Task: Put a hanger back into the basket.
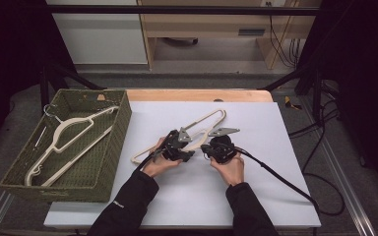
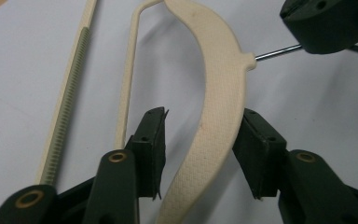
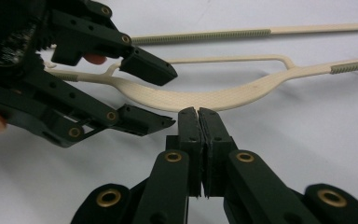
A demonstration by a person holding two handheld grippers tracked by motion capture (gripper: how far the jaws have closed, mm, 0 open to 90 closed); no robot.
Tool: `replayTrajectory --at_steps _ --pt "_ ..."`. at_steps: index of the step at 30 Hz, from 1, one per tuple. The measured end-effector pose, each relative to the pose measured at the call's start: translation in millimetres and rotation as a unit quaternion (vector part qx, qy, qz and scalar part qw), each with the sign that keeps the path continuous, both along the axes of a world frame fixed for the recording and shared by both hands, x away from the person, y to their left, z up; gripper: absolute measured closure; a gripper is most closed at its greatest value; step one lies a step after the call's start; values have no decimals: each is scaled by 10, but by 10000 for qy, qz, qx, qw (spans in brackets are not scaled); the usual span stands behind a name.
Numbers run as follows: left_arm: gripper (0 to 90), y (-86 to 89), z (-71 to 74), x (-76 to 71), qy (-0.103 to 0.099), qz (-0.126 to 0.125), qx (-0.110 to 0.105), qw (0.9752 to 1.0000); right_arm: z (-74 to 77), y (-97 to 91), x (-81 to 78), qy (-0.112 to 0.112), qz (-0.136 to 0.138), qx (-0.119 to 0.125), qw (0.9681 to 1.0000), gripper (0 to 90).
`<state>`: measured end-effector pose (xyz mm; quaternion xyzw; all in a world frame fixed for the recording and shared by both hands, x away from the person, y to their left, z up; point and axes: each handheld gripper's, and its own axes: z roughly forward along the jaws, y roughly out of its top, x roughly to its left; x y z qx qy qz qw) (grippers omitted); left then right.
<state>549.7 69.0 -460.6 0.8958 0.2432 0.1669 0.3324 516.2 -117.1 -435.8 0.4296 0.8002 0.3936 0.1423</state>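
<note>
**Cream hanger straddled at its shoulder**

The hanger [image 2: 219, 88] lies flat on the white bench [image 1: 256, 187], beside the green basket [image 1: 120, 142]. The left gripper [image 2: 200, 154] is set astride its broad textured shoulder, jaws parted with a gap showing on one side. The right gripper [image 3: 199, 121] is clenched at the neck, apparently on the metal hook [image 2: 277, 51]. The hanger is judged light, stiff and slightly grippy; the wide shoulder is the surest hold.
</note>
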Motion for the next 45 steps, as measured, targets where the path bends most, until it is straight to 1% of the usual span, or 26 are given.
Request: replayTrajectory --at_steps 2,3,5,6,7,10,13,14,16,17,18,19,20,21,24,25,26,27,28,32,33,34,39,41,42,45 --pt "566 -9 -4 5 -14 -21 44 10000 7 4 -5 11 -36 30 10000 892" --pt "609 -13 -5 6 -26 -37 72 10000 5 -11 2 -58 55 -23 10000 892" --pt "625 -32 -7 3 -8 -79 79 9999 6 -10 1 -37 38 -14 10000 892" --pt "642 -42 -4 -4 -67 -95 140 9998 10 -4 -2 -1 5 -1 10000 892" --pt "655 -45 -5 -6 -77 -132 156 9998 9 -13 -1 -45 43 -39 10000 891" --pt "661 -56 -2 -19 -155 -135 231 9995 11 -12 -3 -38 41 -39 10000 891" --pt "668 -46 14 -22 -138 -181 253 9994 22 -4 -16 11 -8 15 10000 885" --pt "669 -45 20 -26 -143 -186 255 9994 23 -9 -16 -46 23 12 10000 883" --pt "676 -44 29 -38 -165 -202 328 9991 69 -36 -28 -103 38 78 9999 818" --pt "676 -45 27 -42 -196 -203 336 9990 69 -36 -28 -103 38 78 9999 818" --pt "680 -45 31 -47 -218 -207 361 9989 125 -50 -54 -148 -11 222 9996 784" --pt "680 -45 35 -51 -229 -196 351 9989 125 -50 -54 -148 -11 222 9996 784" --pt "681 -41 40 -51 -235 -205 308 9990 160 -73 -69 -210 52 275 9994 769" --pt "684 -35 54 -54 -222 -202 314 9991 203 -106 -85 -351 145 333 9987 745" --pt "691 -9 94 -60 -268 -206 329 9989 304 -161 -144 -539 126 490 9973 682" --pt "694 -1 105 -60 -266 -211 302 9990 343 -193 -166 -652 130 534 9964 648" --pt "697 14 126 -62 -263 -209 306 9990 369 -217 -188 -680 141 552 9961 626" --pt "704 27 143 -62 -277 -203 290 9990 425 -264 -237 -875 130 632 9941 563" --pt "704 39 161 -63 -276 -192 270 9991 425 -264 -237 -875 130 632 9941 563" --pt "719 74 237 -66 -334 -151 304 9989 492 -402 -340 -1120 131 832 9901 456" --pt "726 82 254 -63 -365 -147 307 9988 503 -485 -383 -1204 54 900 9886 393" --pt "726 90 273 -62 -375 -131 309 9987 503 -485 -383 -1204 54 900 9886 393" --pt "745 127 343 -66 -426 -26 238 9988 489 -739 -490 -1361 -175 1028 9852 272" --pt "750 143 368 -65 -433 11 219 9988 475 -845 -528 -1359 -244 1113 9841 233" --pt "756 152 381 -62 -438 40 192 9988 455 -930 -561 -1341 -334 1258 9824 196" --pt "760 170 414 -56 -455 108 198 9987 425 -1002 -592 -1296 -348 1328 9820 164"
